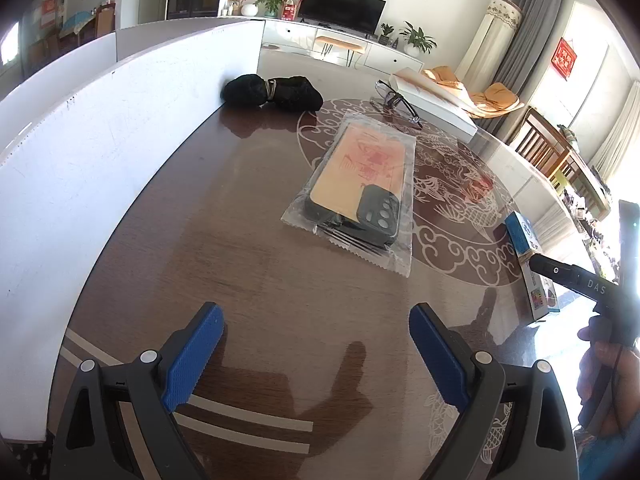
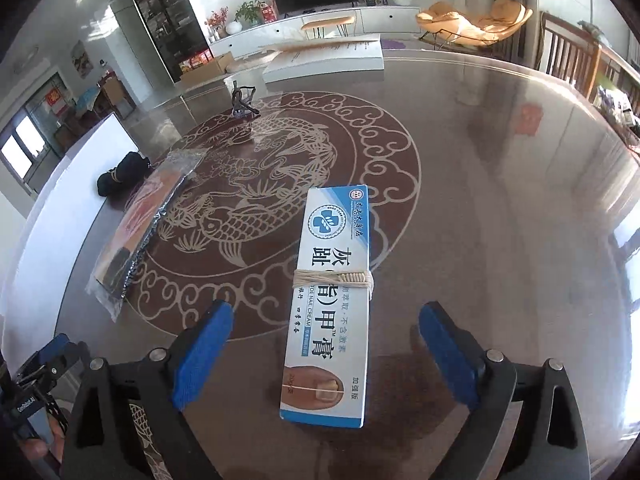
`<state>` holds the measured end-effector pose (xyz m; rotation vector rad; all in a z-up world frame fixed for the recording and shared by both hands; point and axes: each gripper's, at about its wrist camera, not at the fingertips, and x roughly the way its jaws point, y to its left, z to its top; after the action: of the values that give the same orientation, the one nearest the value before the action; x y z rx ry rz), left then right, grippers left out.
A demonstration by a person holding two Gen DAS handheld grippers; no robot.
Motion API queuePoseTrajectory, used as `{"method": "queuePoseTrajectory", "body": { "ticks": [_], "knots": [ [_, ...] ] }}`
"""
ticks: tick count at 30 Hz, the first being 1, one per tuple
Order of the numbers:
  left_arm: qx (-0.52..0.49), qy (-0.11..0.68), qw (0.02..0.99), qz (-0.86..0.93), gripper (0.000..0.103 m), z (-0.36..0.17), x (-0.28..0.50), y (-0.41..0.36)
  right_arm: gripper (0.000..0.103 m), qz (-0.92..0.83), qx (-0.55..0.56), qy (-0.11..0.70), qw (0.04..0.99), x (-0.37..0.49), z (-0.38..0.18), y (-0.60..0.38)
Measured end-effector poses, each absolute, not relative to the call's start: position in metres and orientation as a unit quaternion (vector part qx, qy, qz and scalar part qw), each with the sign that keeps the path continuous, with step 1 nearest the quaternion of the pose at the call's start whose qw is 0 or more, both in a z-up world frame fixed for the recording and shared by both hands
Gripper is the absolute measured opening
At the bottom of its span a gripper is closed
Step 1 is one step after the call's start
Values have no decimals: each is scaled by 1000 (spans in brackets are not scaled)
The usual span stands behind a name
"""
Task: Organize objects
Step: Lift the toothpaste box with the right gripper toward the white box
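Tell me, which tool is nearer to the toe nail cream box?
Right. The open right tool straddles the toe nail cream box, near its end. The left tool is open over bare table, off to the box's left.

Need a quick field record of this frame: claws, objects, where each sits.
left claw: open, empty, above bare table
right claw: open, straddling nail cream box, not touching it
nail cream box: flat on table, string-tied at the middle
phone case in clear bag: centre of table
black bundle: by the white board
glasses: far edge, beside white box
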<state>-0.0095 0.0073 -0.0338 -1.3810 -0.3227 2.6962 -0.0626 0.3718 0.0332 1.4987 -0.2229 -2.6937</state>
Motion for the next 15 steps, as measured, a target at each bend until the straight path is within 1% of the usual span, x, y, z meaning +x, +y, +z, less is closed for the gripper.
{"method": "queuePoseTrajectory", "body": {
  "ticks": [3, 6, 8, 15],
  "knots": [
    [-451, -106, 45, 885, 95, -33, -8, 6, 95, -867, 497, -35, 11, -68, 16, 364],
    [-451, -107, 45, 885, 95, -34, -8, 5, 98, -874, 485, 7, -1, -67, 7, 353],
    [-452, -106, 46, 884, 95, -34, -8, 6, 103, -877, 480, 3, 2, -65, 5, 352],
    [-458, -100, 47, 882, 95, -35, -10, 9, 103, -888, 459, 7, 5, -64, 1, 352]
  ]
}}
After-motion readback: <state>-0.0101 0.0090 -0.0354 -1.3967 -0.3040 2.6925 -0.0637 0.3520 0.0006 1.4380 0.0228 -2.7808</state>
